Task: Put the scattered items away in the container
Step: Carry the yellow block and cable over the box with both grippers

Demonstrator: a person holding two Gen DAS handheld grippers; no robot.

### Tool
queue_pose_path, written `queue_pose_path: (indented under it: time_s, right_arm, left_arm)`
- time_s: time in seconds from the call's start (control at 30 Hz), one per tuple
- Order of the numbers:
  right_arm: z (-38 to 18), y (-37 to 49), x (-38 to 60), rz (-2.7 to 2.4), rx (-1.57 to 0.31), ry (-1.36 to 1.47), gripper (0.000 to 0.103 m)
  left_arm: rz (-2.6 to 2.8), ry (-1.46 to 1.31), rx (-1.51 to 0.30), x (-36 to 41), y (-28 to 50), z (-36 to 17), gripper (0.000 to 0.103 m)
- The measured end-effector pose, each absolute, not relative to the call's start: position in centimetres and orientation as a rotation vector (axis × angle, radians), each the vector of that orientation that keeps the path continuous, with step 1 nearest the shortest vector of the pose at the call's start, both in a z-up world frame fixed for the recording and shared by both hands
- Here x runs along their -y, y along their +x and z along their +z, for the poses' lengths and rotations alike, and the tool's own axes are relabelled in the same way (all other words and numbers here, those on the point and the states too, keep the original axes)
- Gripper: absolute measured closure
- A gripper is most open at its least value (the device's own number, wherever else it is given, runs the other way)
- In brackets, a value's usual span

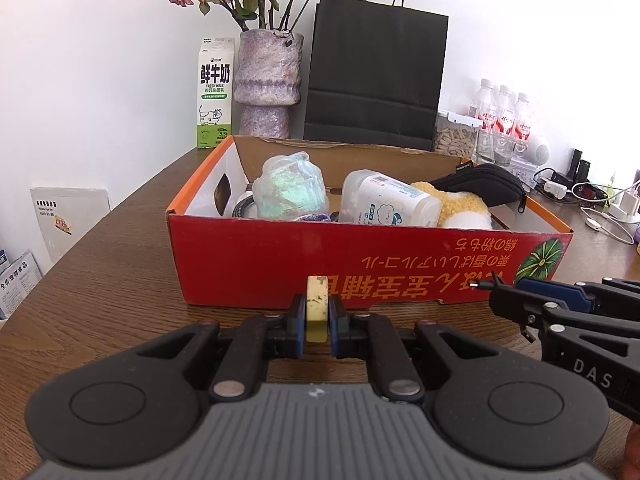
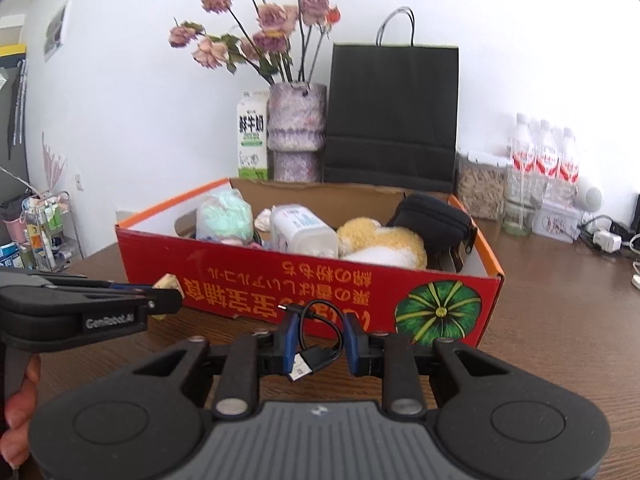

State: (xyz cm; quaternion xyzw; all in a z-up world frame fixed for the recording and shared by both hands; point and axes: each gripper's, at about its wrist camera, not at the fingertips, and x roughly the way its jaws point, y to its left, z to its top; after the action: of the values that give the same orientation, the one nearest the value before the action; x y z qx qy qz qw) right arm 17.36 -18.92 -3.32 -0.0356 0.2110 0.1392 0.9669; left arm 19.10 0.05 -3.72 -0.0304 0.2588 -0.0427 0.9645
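From the left wrist, our left gripper (image 1: 317,320) is clamped on a yellowish block (image 1: 317,304); the red box (image 1: 360,268) stands at twelve o'clock, so we should lift clear of its near wall before releasing. From the right wrist, our right gripper (image 2: 318,342) pinches a black cable (image 2: 320,332), loop dangling. The brown wooden table (image 2: 560,320) meets a white wall (image 2: 120,100); a vase (image 2: 296,132) stands behind the box.

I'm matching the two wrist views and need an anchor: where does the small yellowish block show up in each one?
Left wrist: yellowish block at lower centre, pinched in the left gripper, in front of the red box.
Right wrist: only its tip shows at the left, past the left gripper's fingers.
Shared landmark: the black paper bag behind the box.
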Motion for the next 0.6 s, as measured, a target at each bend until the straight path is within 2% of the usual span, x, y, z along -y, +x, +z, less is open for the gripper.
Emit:
queue_pose_path:
  time_s: [0.33,0.6]
  right_arm:
    - [-1.8,15.9,18.1,0.295,-0.274,-0.071,0.08]
    - [1.1,19.3,14.9,0.328,-0.229,-0.069,0.08]
  left_arm:
    - [-0.115,-0.09,-0.417,-0.3,17.8,-1.9,0.091]
    - [-0.096,-0.106,-0.332,-1.2,20.5,2.0,0.091]
